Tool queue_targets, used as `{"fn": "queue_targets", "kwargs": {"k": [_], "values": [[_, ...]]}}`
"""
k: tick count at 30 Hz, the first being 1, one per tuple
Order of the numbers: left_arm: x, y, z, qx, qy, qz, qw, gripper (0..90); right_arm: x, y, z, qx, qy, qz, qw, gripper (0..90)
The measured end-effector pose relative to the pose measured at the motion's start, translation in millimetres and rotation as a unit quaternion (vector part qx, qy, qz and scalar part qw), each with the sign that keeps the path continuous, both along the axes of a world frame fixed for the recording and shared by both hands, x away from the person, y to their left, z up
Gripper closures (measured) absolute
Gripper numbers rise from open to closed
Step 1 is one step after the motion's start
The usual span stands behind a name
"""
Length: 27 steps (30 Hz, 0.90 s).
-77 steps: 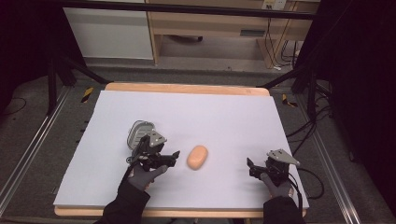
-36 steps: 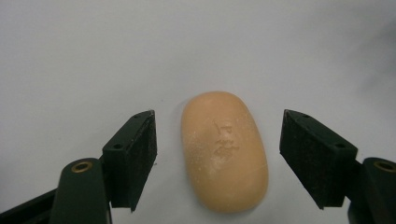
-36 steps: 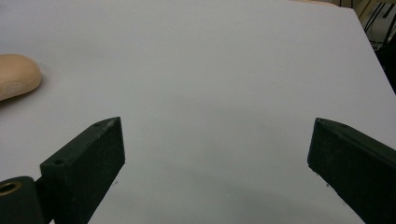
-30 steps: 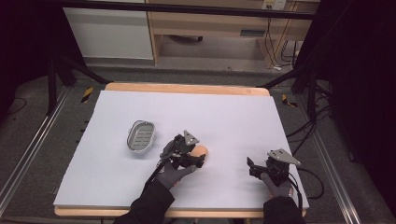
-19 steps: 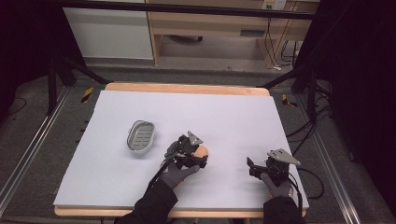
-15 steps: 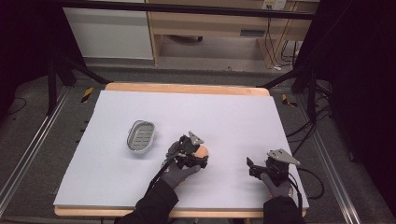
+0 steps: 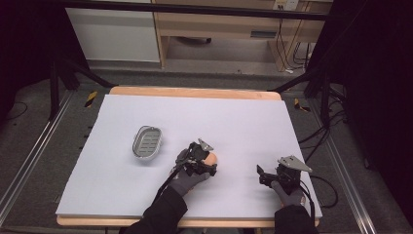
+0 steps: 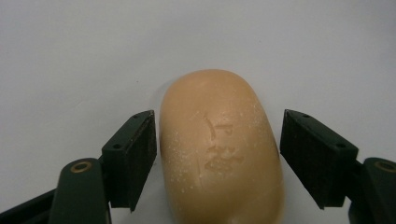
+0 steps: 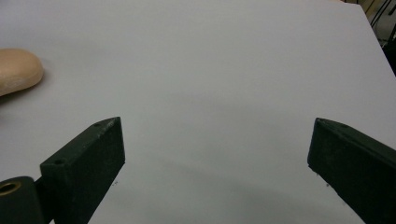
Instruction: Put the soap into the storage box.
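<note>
Right now one bar of soap [image 8: 222, 149], tan and oval, lies on the white table cover [image 7: 243, 122] near the middle of its front half. The left gripper [image 7: 202, 158] is set over it, jaws spread wide to either side; in the left gripper view one jaw stands just beside the bar's edge and the other a little apart from it, so nothing is clamped. One metal soap dish [image 7: 147, 143] sits to the left, apart from the soap. The right gripper [image 7: 265, 176] rests near the front right corner, its two jaws wide apart over bare cover, well clear of the soap.
</note>
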State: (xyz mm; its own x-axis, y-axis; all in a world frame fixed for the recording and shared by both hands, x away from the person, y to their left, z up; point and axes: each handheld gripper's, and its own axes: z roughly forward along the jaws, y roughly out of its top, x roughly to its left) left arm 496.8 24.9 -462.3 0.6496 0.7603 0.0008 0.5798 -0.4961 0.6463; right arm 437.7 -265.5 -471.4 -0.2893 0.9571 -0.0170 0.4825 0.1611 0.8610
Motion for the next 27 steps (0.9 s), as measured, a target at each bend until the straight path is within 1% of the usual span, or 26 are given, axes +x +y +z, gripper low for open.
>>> {"fn": "queue_targets", "kwargs": {"k": [3, 7, 8, 11, 18, 24, 27], "values": [[0.6, -1.3, -1.8, 0.002, 0.002, 0.000, 1.0000, 26.6, -0.2, 0.3, 0.2, 0.003, 0.002, 0.000, 1.0000, 4.2], [1.5, -1.9, -3.6, 0.002, 0.003, 0.002, 1.0000, 26.8, 0.2, 0.1, -0.3, -0.001, 0.000, 0.001, 1.0000, 4.2], [2.5, -1.7, -4.6, 0.005, 0.008, 0.002, 1.0000, 27.1, 0.2, 0.2, -0.4, -0.001, 0.001, 0.001, 1.0000, 4.2], [3.4, -2.4, -6.4, 0.008, 0.010, 0.004, 0.9999, 27.6, 0.2, 0.3, -0.4, -0.001, 0.002, 0.001, 1.0000, 4.2], [5.3, -2.5, -8.5, 0.007, 0.016, 0.003, 0.9998, 27.7, 0.3, 0.9, -0.7, 0.001, 0.005, 0.003, 1.0000, 4.2], [5.5, -2.7, -8.5, 0.008, 0.017, 0.004, 0.9998, 27.7, 0.2, 1.0, -0.7, 0.001, 0.005, 0.002, 1.0000, 4.2], [5.4, -3.9, -8.5, 0.014, 0.016, 0.003, 0.9998, 27.8, 0.5, 1.1, -0.9, 0.000, 0.005, 0.002, 1.0000, 4.2]]}}
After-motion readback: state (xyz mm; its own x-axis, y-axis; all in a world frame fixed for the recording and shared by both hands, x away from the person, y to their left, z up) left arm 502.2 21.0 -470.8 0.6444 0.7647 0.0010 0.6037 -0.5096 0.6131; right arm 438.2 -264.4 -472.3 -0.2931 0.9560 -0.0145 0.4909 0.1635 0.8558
